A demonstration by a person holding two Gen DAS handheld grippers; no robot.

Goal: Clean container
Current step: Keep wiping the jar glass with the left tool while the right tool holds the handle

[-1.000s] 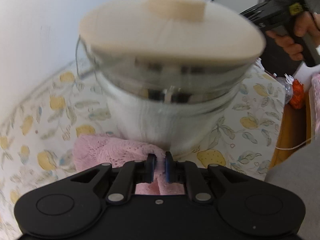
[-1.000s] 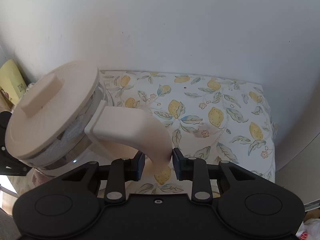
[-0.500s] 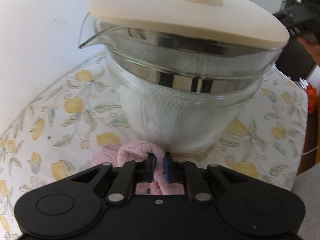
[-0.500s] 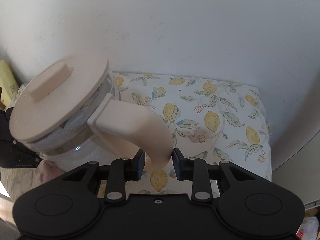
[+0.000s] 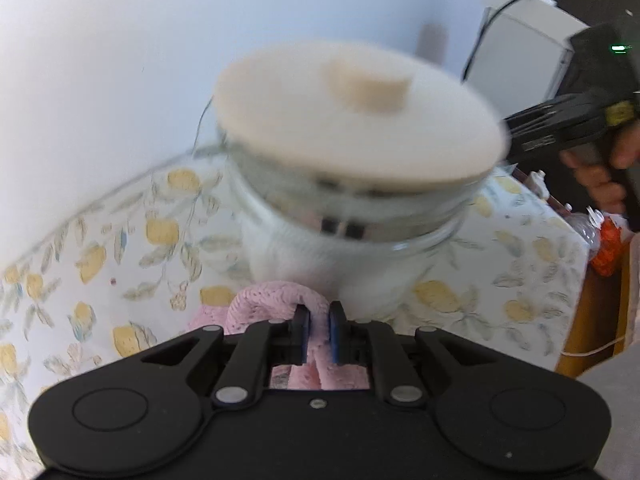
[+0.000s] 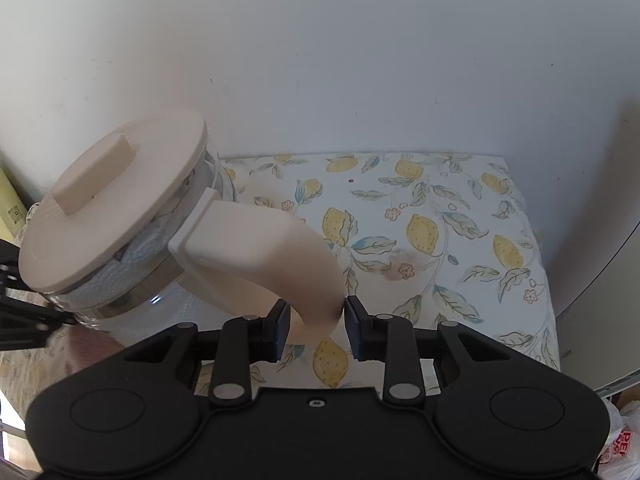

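Note:
A glass jug (image 5: 344, 248) with a cream lid (image 5: 356, 120) and white paper inside is held tilted above the lemon-print tablecloth (image 5: 120, 240). My left gripper (image 5: 318, 322) is shut on a pink cloth (image 5: 276, 300) pressed against the jug's lower wall. My right gripper (image 6: 314, 320) is shut on the jug's cream handle (image 6: 280, 256); the jug body (image 6: 132, 276) and lid (image 6: 116, 200) lie to its left. The right gripper's body shows in the left wrist view (image 5: 580, 120).
A white wall (image 6: 320, 60) stands close behind the table. The table's right edge (image 6: 548, 280) drops off. A white appliance with a cable (image 5: 520, 48) and an orange packet (image 5: 608, 248) lie past the jug. A plastic bag (image 6: 620, 448) sits low right.
The jug has tilted and moved; it is now blurred and farther from the left gripper than half a second ago. The pink cloth stays gripped against its lower wall.

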